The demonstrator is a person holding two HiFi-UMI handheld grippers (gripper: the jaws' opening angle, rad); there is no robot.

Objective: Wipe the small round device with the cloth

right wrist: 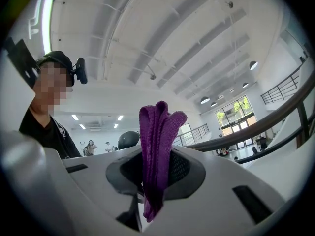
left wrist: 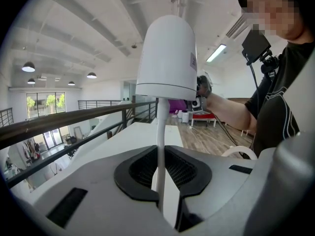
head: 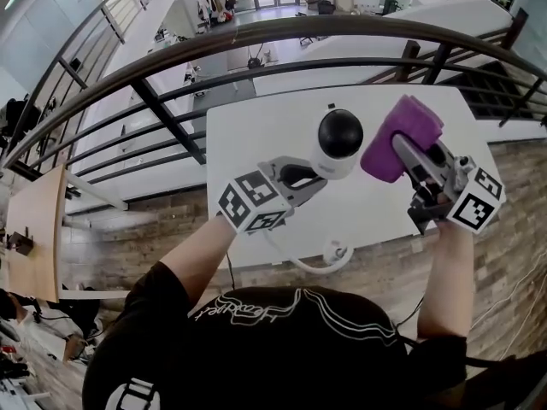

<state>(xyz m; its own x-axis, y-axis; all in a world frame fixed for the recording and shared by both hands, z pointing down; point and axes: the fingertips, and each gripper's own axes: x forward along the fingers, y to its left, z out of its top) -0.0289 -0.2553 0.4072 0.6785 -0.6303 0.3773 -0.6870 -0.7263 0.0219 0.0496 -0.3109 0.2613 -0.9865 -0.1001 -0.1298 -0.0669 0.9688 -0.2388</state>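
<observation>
The small round device [head: 339, 139] is white with a black dome and is held up over the white table [head: 256, 135]. My left gripper [head: 314, 182] is shut on its thin white stem [left wrist: 160, 146], and the device's white shell [left wrist: 166, 58] stands above the jaws. My right gripper [head: 402, 148] is shut on a folded purple cloth [head: 397, 135], which sits just right of the dome; I cannot tell whether they touch. In the right gripper view the cloth [right wrist: 156, 146] sticks up between the jaws [right wrist: 155, 181], with the dark dome [right wrist: 129, 140] behind it.
A dark metal railing [head: 256, 32] curves across beyond the table's far edge, with a drop to a lower floor behind it. A white cable [head: 329, 254] loops off the table's near edge. The floor [head: 513, 178] around the table is wood.
</observation>
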